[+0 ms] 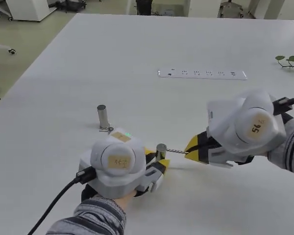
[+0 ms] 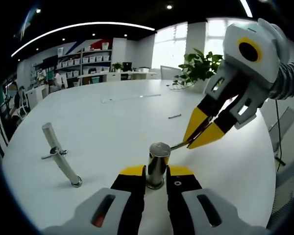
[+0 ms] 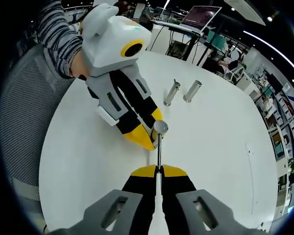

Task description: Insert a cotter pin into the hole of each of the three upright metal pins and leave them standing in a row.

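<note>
An upright metal pin (image 1: 160,149) stands near the table's front, and my left gripper (image 1: 157,159) is shut on its lower part. In the left gripper view the same pin (image 2: 157,161) rises between the black-and-yellow jaws. My right gripper (image 1: 190,151) is shut on a thin cotter pin (image 1: 176,151), whose tip touches the side of the metal pin just below its top. In the right gripper view the cotter pin (image 3: 159,149) runs straight from my jaws to that pin (image 3: 160,128). A second metal pin (image 1: 103,117) stands to the back left with a cotter pin (image 2: 54,152) through it.
Two metal pins (image 3: 172,93) (image 3: 192,91) stand side by side beyond the left gripper in the right gripper view. A loose cotter pin (image 2: 174,116) lies on the white table (image 1: 137,58). A power strip (image 1: 202,74) lies farther back, with a plant (image 1: 291,58) at the right edge.
</note>
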`<state>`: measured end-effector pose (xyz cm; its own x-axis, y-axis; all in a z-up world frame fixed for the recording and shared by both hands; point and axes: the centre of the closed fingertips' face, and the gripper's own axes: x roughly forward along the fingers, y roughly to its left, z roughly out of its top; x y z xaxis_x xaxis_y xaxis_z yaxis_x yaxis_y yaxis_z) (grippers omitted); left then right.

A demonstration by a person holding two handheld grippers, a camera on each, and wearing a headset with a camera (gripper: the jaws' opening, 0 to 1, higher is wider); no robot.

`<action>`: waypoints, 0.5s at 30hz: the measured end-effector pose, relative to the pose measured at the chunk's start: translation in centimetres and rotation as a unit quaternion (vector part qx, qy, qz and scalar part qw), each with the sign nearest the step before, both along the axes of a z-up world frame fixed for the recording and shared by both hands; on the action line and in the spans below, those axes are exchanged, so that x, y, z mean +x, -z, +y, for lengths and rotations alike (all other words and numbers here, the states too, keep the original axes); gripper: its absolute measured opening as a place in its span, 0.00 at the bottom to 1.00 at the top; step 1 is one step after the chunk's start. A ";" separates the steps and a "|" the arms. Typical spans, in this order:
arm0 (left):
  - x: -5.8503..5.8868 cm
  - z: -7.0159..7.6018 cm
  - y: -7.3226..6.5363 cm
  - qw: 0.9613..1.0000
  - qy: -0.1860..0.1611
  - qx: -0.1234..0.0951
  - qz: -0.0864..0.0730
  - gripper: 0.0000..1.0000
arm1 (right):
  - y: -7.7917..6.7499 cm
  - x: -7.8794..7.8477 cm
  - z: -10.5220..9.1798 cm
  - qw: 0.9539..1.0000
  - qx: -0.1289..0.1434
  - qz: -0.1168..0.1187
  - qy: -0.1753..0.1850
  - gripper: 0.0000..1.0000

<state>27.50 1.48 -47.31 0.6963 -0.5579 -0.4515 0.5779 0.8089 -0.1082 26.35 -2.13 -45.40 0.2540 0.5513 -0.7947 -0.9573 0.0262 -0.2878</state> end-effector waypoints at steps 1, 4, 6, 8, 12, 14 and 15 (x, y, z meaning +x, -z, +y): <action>0.0 0.0 0.0 1.000 0.000 0.002 -0.002 0.11 | -0.1 -0.1 0.1 1.000 0.000 0.002 -0.001 0.00; 0.0 0.0 0.1 1.000 -0.002 0.005 -0.004 0.11 | -0.4 -0.4 0.5 1.000 0.005 0.002 -0.005 0.00; 0.0 -0.1 0.1 1.000 -0.001 0.011 -0.010 0.10 | -0.6 -0.4 0.8 1.000 0.007 0.000 -0.009 0.00; 0.0 -0.1 0.1 1.000 -0.002 0.013 -0.013 0.10 | -0.7 -0.4 1.0 1.000 0.008 -0.001 -0.010 0.00; 0.0 -0.1 0.1 1.000 -0.005 0.016 -0.016 0.10 | -0.6 -0.3 1.5 1.000 0.009 -0.002 -0.015 0.00; 0.1 0.0 0.2 1.000 -0.010 0.013 -0.013 0.10 | -0.6 -0.3 1.8 1.000 0.010 -0.003 -0.017 0.00; 0.1 0.0 0.2 1.000 -0.014 0.010 -0.011 0.10 | -0.7 -0.2 1.9 1.000 0.011 -0.003 -0.017 0.00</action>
<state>27.58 1.44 -47.52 0.7215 -0.5286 -0.4471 0.5570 0.8268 -0.0786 26.12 -0.23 -44.75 0.2399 0.5764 -0.7811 -0.9557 -0.0009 -0.2942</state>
